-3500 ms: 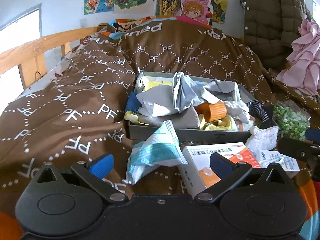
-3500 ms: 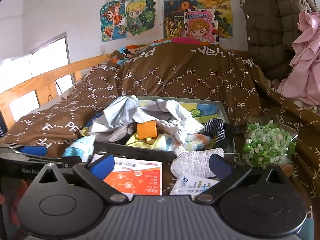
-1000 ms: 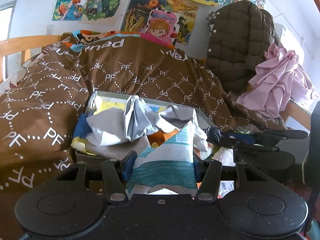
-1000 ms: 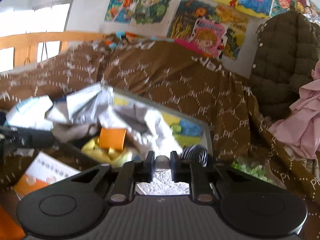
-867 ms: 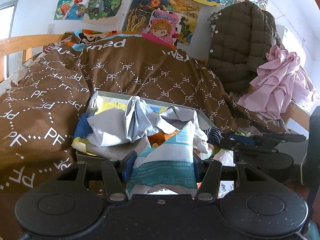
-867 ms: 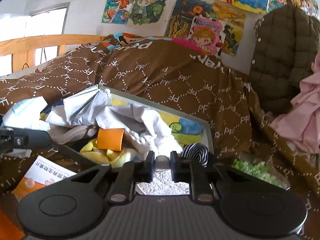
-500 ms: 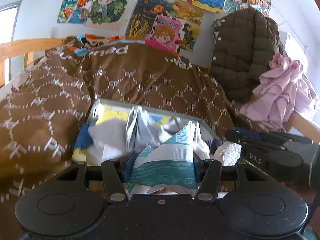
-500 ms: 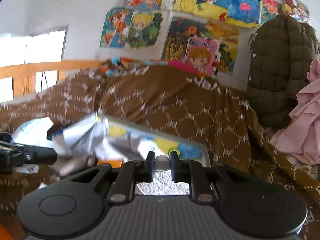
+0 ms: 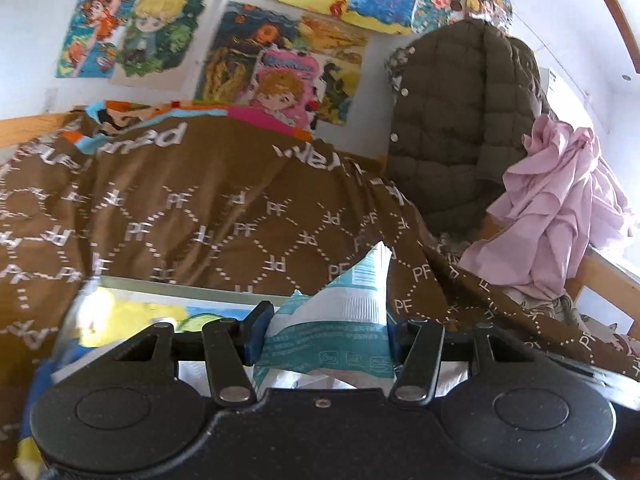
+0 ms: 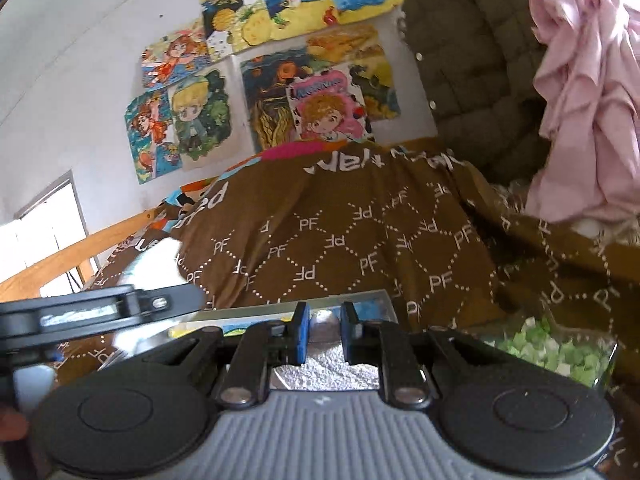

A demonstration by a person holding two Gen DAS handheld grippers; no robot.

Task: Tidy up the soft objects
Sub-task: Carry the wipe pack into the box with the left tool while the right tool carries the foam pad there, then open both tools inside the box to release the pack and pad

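Observation:
My left gripper [image 9: 324,338] is shut on a teal and white soft packet [image 9: 340,320] and holds it up over the grey storage box [image 9: 172,288]; the box's contents are mostly hidden behind the gripper. My right gripper [image 10: 323,340] is shut on a white textured cloth [image 10: 326,364], held above the near right part of the same box [image 10: 360,300]. The left gripper [image 10: 100,308] with its packet [image 10: 156,264] shows at the left of the right wrist view.
A brown "PF" patterned duvet [image 9: 224,208] covers the bed. A bag of green and white pieces [image 10: 556,348] lies right of the box. A brown puffer jacket [image 9: 460,128] and pink cloth [image 9: 560,208] hang at right. A wooden bed rail [image 10: 60,264] runs at left.
Both grippers have risen and tilted upward with their loads since half a second ago. The box has dropped low in both views. Earlier both closed on the packet and cloth.

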